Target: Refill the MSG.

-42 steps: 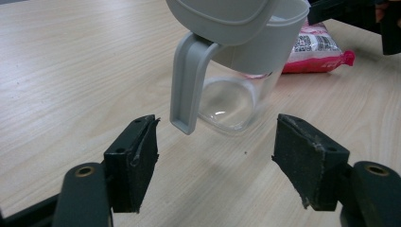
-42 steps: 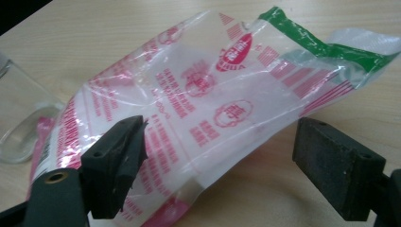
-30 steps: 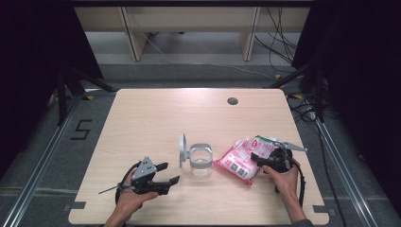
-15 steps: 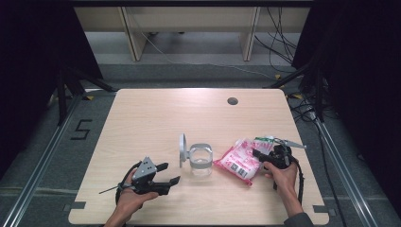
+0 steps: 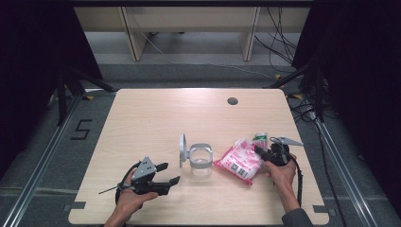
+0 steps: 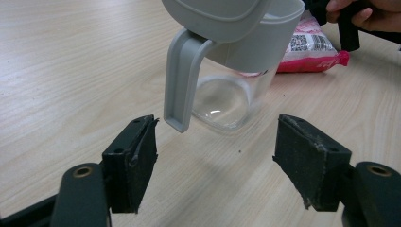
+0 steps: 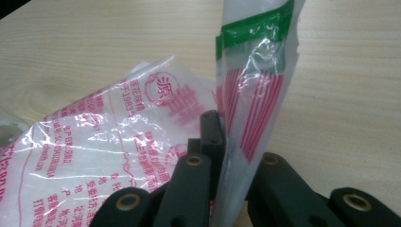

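A: What is changing nearest the person?

B: The right tongs (image 5: 263,152) have just been closing, and in the right gripper view they are now pinching the green-topped edge of the pink printed bag (image 7: 255,94); the film is standing up between the jaws (a thin fold, so they are nearly meeting). I would judge the bag is now secured for lifting or tipping.

A: And the other hand?

B: The left tongs (image 5: 169,173) are lying low over the surface (image 5: 151,118), jaws wide and holding nothing, aiming at the clear jug (image 6: 231,90); its grey handle (image 6: 182,85) is hanging just beyond the gap.

A: Where is the bag sitting?

B: On the surface just right of the jug (image 5: 201,161), its lid (image 5: 182,149) flipped open; the right hand (image 5: 281,172) is coming in low from the near edge, pointing the tongs toward the jug.
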A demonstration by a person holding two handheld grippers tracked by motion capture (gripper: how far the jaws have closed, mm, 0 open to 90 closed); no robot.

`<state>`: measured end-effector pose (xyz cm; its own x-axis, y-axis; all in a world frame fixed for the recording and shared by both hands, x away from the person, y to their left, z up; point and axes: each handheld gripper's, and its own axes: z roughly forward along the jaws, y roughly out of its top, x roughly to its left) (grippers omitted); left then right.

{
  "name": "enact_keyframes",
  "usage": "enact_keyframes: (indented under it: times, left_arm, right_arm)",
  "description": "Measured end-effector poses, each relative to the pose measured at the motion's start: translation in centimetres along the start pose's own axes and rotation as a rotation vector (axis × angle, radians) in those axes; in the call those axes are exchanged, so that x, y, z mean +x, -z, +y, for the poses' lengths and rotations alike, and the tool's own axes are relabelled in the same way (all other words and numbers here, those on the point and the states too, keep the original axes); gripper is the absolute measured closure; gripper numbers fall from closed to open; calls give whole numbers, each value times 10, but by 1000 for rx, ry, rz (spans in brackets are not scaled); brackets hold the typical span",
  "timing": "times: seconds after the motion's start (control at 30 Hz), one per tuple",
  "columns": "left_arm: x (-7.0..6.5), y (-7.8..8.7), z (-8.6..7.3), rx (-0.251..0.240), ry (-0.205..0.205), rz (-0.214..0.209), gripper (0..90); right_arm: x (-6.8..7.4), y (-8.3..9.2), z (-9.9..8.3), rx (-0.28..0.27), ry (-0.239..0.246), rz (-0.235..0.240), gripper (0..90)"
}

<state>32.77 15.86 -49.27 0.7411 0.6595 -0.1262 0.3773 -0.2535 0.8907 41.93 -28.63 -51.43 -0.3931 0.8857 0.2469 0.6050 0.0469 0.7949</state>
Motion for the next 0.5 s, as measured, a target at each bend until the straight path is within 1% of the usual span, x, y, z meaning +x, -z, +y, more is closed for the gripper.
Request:
enact_keyframes:
  times: [0.07, 0.1, 0.13, 0.17, 0.2, 0.23, 0.27, 0.3, 0.33, 0.37, 0.4, 0.43, 0.47, 0.5]
  left_arm:
    - [0, 0, 0, 1, -2, 3, 296]
    - [-1, 0, 0, -7, 6, -7, 296]
    - [-1, 0, 0, -9, 5, -7, 296]
    - [-1, 0, 0, -9, 5, -7, 296]
    - [-1, 0, 0, -9, 5, -7, 296]
    - [-1, 0, 0, -6, 4, -4, 296]
    - [-1, 0, 0, -6, 4, -4, 296]
    - [-1, 0, 0, -7, 5, -7, 296]
    - [-1, 1, 0, -4, 3, -1, 296]
    - [-1, 1, 1, -7, 4, -3, 296]
    - [-1, 0, 0, -11, 4, -8, 296]
    - [-1, 0, 0, -5, -1, -6, 296]
    - [-2, 0, 0, -9, 9, -10, 296]
    - [-2, 1, 0, -4, 2, -5, 296]
  right_arm:
    - [1, 3, 2, 10, 6, 2, 894]
    - [1, 3, 2, -3, 29, -1, 897]
    - [5, 3, 1, -14, -3, 6, 900]
    - [5, 3, 1, -14, -3, 6, 900]
    - [3, 5, 4, -35, 43, 5, 900]
    - [5, 7, 6, -27, 46, 16, 900]
    - [9, 7, 6, -27, 28, 10, 900]
    - [9, 7, 6, -27, 28, 10, 900]
    - [9, 9, 8, -25, 67, 17, 900]
    - [10, 10, 10, -36, 81, 17, 900]
    - [13, 12, 11, -42, 82, 26, 900]
    - [18, 15, 12, -46, 37, 35, 900]
    - [20, 17, 14, -64, 52, 48, 900]
    - [21, 18, 14, -84, 66, 54, 900]
